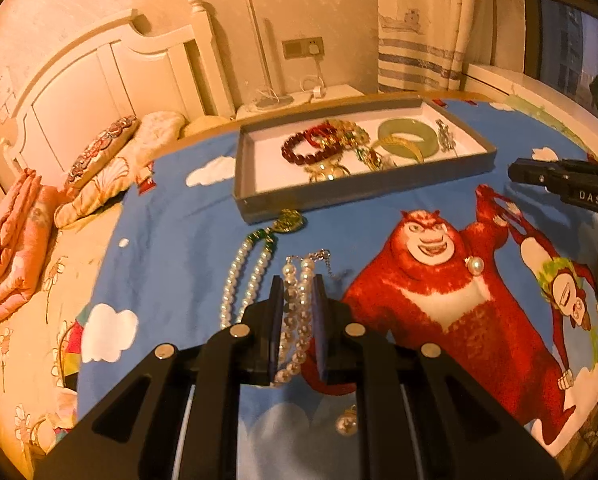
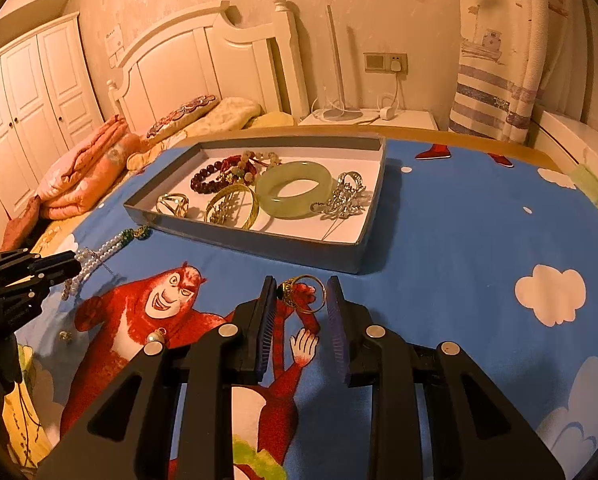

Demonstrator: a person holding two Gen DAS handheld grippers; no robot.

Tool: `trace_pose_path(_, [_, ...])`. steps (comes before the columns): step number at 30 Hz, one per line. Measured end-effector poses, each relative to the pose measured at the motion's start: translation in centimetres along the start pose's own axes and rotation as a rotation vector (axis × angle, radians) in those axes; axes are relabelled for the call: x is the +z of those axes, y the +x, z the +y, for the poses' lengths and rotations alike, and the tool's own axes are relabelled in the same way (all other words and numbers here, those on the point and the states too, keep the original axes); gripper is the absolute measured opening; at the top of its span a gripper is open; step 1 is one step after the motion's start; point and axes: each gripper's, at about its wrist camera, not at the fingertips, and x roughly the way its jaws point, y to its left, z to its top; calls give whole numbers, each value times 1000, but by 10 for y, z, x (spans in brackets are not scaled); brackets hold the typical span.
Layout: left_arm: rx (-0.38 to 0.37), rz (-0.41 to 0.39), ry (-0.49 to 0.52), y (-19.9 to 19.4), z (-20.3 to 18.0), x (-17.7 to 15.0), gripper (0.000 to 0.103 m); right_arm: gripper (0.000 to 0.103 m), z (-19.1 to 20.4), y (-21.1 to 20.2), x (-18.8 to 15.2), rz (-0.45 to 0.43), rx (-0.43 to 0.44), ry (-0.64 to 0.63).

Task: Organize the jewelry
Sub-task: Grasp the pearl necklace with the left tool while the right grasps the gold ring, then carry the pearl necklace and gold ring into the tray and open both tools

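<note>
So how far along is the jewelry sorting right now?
Well under way. Done: the tray already holds the jade bangle, red bead bracelet, gold bangle and silver piece. In hand: left gripper grips a pearl strand; right gripper holds a gold ring. Left: pearl necklace and loose pearl earrings on the blue sheet.

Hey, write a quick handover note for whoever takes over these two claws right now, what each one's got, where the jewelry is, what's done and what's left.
Left claw: shut on the pearl bracelet.
Right claw: shut on the gold ring, just short of the tray.
Tray: already holds the jade bangle, red bead bracelet, gold bangle, silver chain and more.
Left on the blue cartoon cloth: pearl necklace with green pendant, a pearl earring, another small earring.
Next: probably drop both held pieces in the tray, then collect the rest.
</note>
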Motion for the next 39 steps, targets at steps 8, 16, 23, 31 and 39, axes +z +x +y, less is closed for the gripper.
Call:
trace_pose_path(8, [30,-17,10,-11,5,5,13,26,-3,-4,0,-23,20,15])
trace_pose_path(16, [58,-62,46,-28,6,23,4,26,2,-8,4,-38,39,5])
trace_pose_path(23, [78,-124,28,-44,22,54,0,26,14,-12,15,-65,54,-26])
trace_pose_path(31, [-97,43,-9,-9,21,43,42,26,14,-9,10,-50,67,-17])
trace_pose_path(39, [-172,188,-3,51,4,15,7,26,14,-12,11,-60,67,-17])
